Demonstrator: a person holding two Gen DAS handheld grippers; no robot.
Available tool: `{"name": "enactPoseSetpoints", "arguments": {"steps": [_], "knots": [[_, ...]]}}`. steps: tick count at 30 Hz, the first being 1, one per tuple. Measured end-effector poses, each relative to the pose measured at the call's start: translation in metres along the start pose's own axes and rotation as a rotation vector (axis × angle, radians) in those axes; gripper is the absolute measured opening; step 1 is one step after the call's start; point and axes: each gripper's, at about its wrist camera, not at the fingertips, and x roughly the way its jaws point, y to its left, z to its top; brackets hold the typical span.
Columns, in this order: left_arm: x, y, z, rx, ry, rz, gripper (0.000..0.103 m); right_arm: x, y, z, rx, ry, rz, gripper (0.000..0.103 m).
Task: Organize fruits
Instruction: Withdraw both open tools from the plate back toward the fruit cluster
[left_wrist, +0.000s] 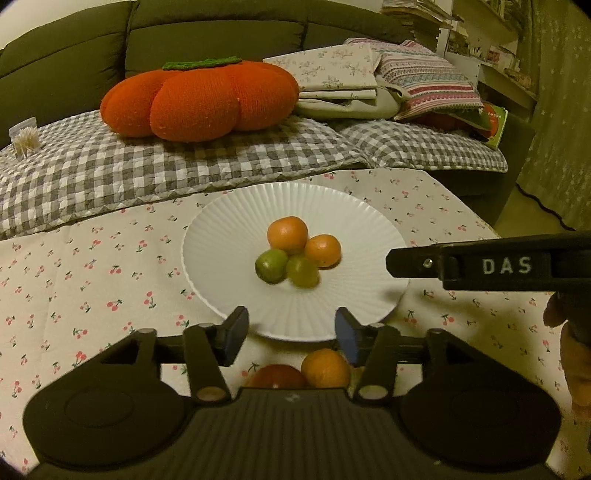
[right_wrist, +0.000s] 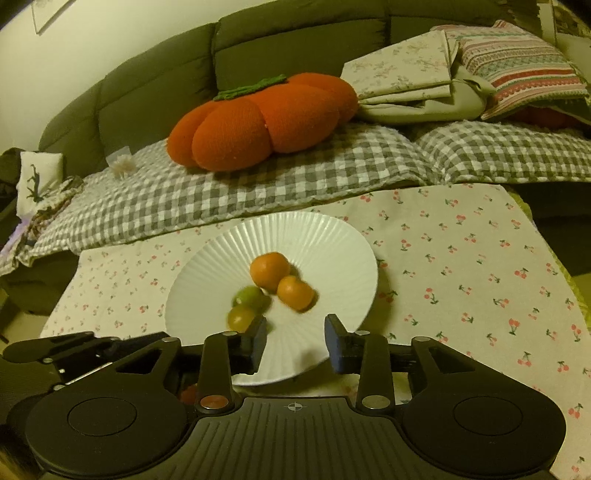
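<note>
Left tongs (left_wrist: 291, 334) gape, empty, over plate's (left_wrist: 221, 258) near rim; right tongs (right_wrist: 295, 341) part-open, empty. Below them, on the tabletop (left_wrist: 92, 277): smooth round orange (left_wrist: 325, 367) and red fruit (left_wrist: 275, 376), not yet plated. On ribbed white plate, two oranges (left_wrist: 287, 234) and two green fruits (left_wrist: 271, 265) touching. Risk: round fruit rolls if nudged. Beyond, knitted pumpkin cushion (left_wrist: 199, 99)

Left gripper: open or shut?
Open. Left gripper pads stand apart with nothing between them; plate shows through the gap.
</note>
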Motion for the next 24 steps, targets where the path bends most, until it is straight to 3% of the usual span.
{"name": "enactPoseSetpoints", "arguments": {"steps": [2, 6, 24], "knots": [[-0.003, 0.001, -0.003, -0.009, 0.005, 0.0, 0.059, -0.004, -0.001, -0.001, -0.002, -0.003, -0.006, 0.05], [-0.009, 0.005, -0.009, -0.019, 0.023, 0.001, 0.065, -0.012, -0.001, -0.005, -0.025, -0.01, -0.014, 0.059], [-0.038, 0.013, -0.036, -0.023, 0.053, 0.012, 0.095, -0.032, 0.012, -0.031, -0.112, -0.001, -0.015, 0.089]]}}
